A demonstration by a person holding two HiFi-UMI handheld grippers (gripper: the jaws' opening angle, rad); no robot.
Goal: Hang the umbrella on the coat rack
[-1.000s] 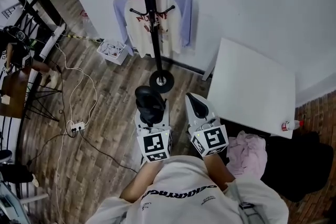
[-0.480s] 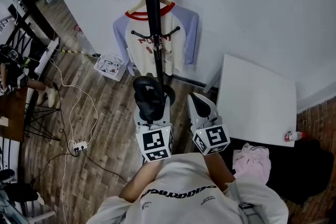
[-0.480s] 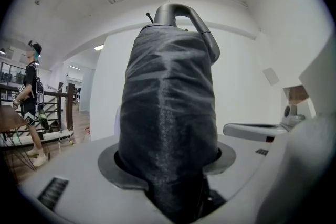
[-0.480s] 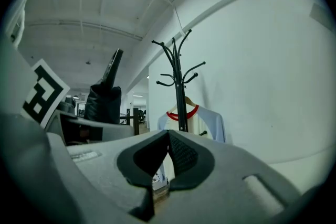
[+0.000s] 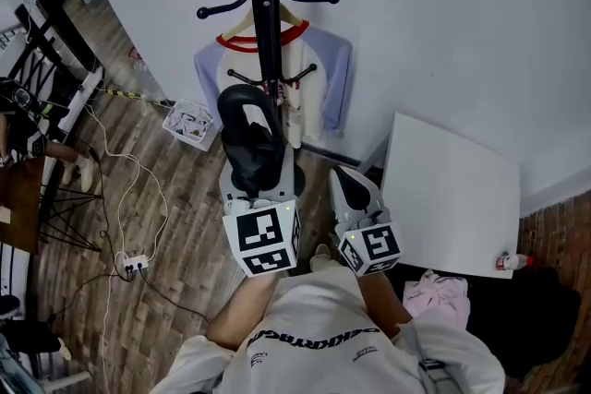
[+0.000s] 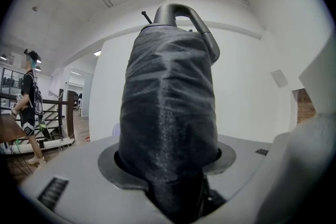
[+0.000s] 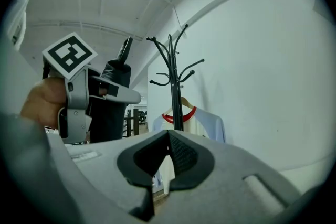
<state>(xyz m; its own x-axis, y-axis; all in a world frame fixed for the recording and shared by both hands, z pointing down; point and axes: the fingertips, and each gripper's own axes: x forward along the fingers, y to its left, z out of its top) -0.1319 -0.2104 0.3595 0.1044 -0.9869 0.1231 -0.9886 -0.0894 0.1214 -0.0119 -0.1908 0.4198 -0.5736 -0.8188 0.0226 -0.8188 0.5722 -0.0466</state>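
The left gripper is clamping its jaws on the umbrella, a folded black one in a fabric sleeve. It is standing upright between the jaws with its curved handle on top, in the middle of the head view. There the handle is overlapping the black pole of the coat rack, which is rising to the top centre of the frame; whether the two are touching cannot be told. A white and pale blue shirt with a red collar is hanging on a hanger from the rack, against the white wall.

The right gripper is sitting just right of the left one, its jaws closed together with nothing between them.

Left of the rack, a small white box is lying on the wood floor by the wall; something patterned is showing inside it, too small to name. At the right, a white table is carrying a small bottle at its lower right corner.
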